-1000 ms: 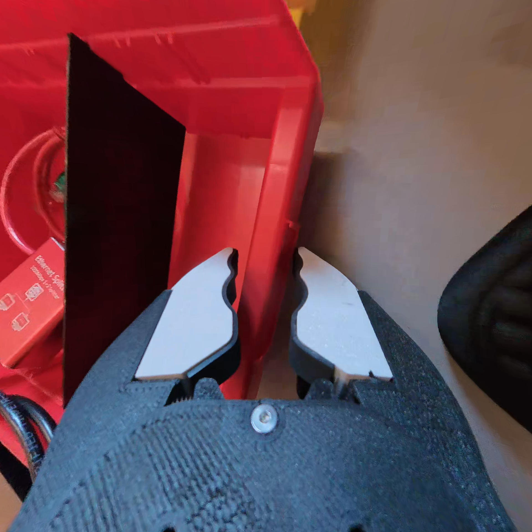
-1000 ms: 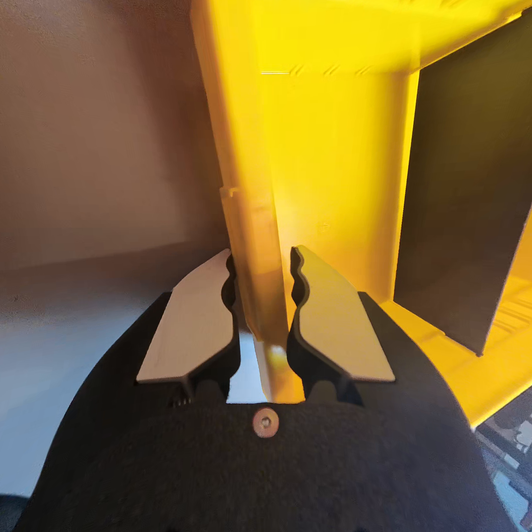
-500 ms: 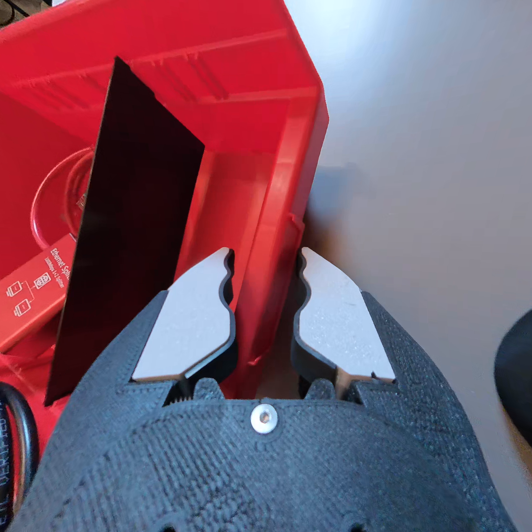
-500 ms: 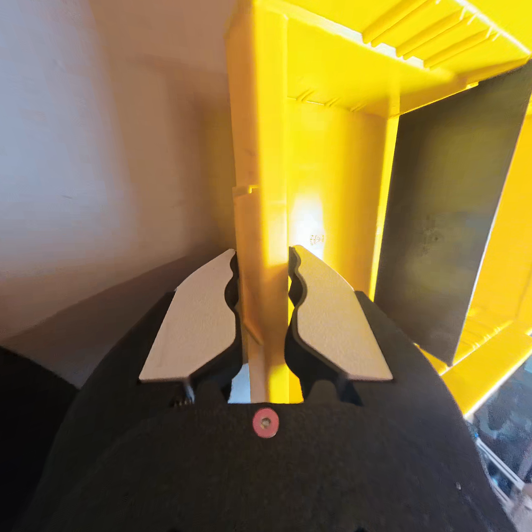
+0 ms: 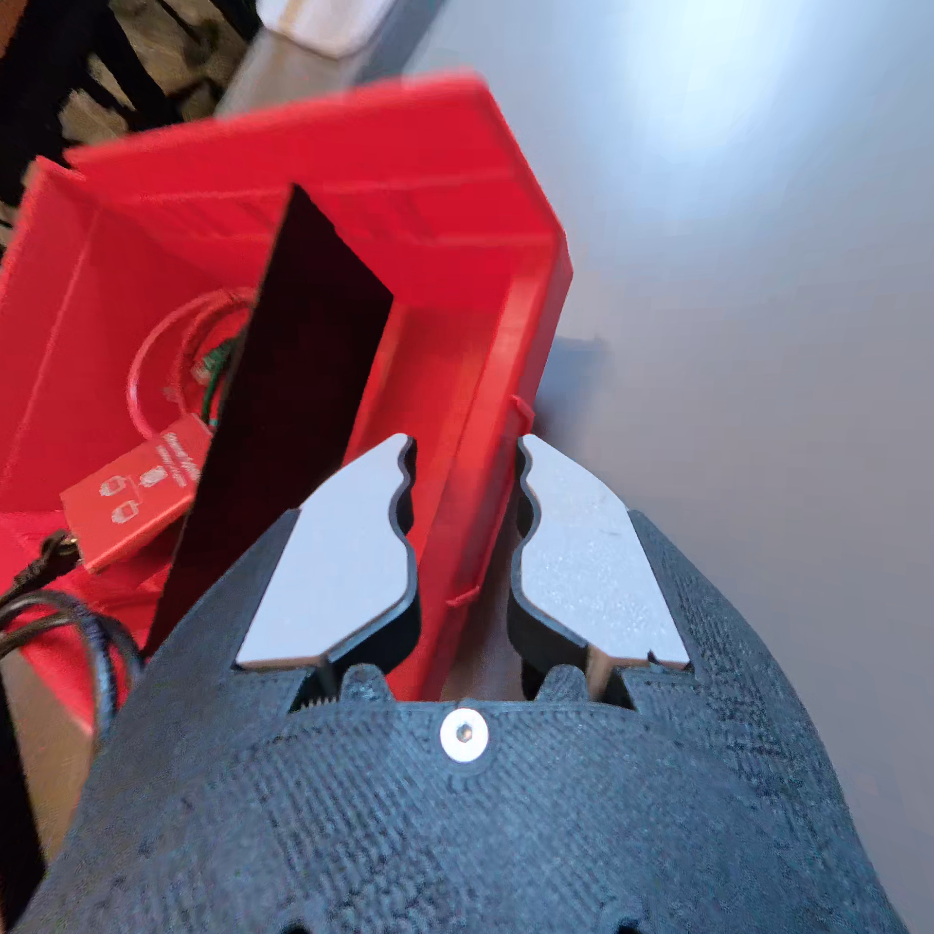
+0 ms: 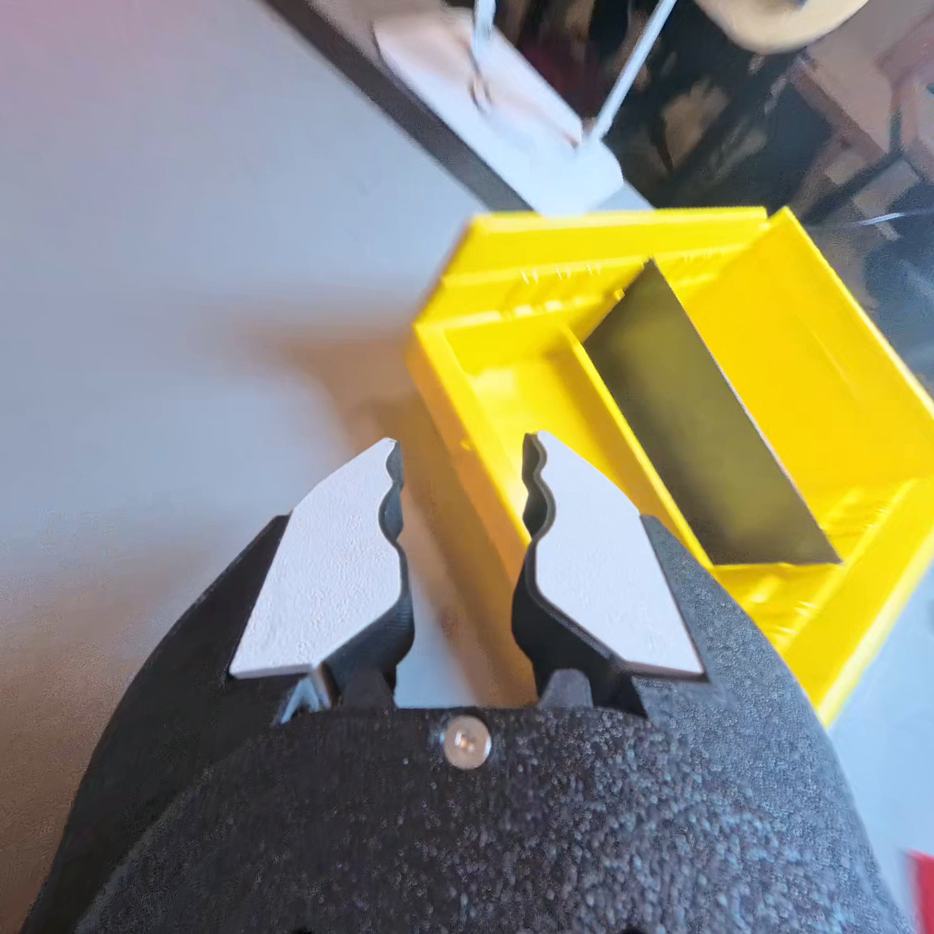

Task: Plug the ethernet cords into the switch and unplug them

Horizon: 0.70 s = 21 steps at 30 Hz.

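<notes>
My left gripper [image 5: 465, 445] is shut on the right wall of a red bin [image 5: 485, 455] and holds it tilted. A black divider [image 5: 303, 404] stands in the bin. Left of the divider lie the small boxy switch [image 5: 134, 505], a thin coiled cord [image 5: 151, 364] and a black cord [image 5: 96, 652]. My right gripper [image 6: 462, 445] is open and empty, above and beside the left wall of a yellow bin [image 6: 758, 354]. That bin rests on the grey table [image 6: 177, 252] and has a black divider [image 6: 697, 429]; what shows of it holds nothing.
The table's far edge runs behind both bins, with a white object [image 6: 530, 126] on it and dark clutter beyond. Bare grey table [image 5: 758, 303] lies right of the red bin. A red patch [image 6: 922, 869] shows at the right wrist view's lower right.
My right gripper has let go of the yellow bin's wall, opened and pulled back; the bin now sits on the table. My left gripper still holds the red bin, which has swung over the table.
</notes>
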Available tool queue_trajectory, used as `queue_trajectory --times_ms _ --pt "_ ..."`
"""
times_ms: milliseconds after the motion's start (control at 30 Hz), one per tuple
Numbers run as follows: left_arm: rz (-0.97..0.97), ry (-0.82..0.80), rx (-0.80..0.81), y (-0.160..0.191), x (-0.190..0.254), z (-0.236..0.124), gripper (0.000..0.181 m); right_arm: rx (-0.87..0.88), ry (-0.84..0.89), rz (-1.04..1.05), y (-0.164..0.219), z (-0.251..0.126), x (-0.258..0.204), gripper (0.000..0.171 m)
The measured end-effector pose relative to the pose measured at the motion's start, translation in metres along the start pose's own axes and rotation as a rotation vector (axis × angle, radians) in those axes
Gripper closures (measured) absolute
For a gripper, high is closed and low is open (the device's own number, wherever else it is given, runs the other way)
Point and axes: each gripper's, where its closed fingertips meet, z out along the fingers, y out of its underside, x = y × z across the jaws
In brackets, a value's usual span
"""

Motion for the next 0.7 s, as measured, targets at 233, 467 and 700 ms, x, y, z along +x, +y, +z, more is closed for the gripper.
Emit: queue_trajectory --times_ms 233,467,700 --pt "-0.18 -0.101 0.15 -0.039 -0.074 -0.065 0.14 0.301 -0.242 0.224 -0.044 -0.046 -0.069 0.13" --pt "-0.044 -0.073 -0.35 0.002 -0.152 -0.044 0.133 0.305 -0.32 0.154 -0.036 -0.036 -0.104 0.134" --pt "-0.086 0.236 -0.649 0.044 -0.16 -0.012 0.134 0.276 -0.35 0.122 -0.022 -0.03 -0.114 0.138"
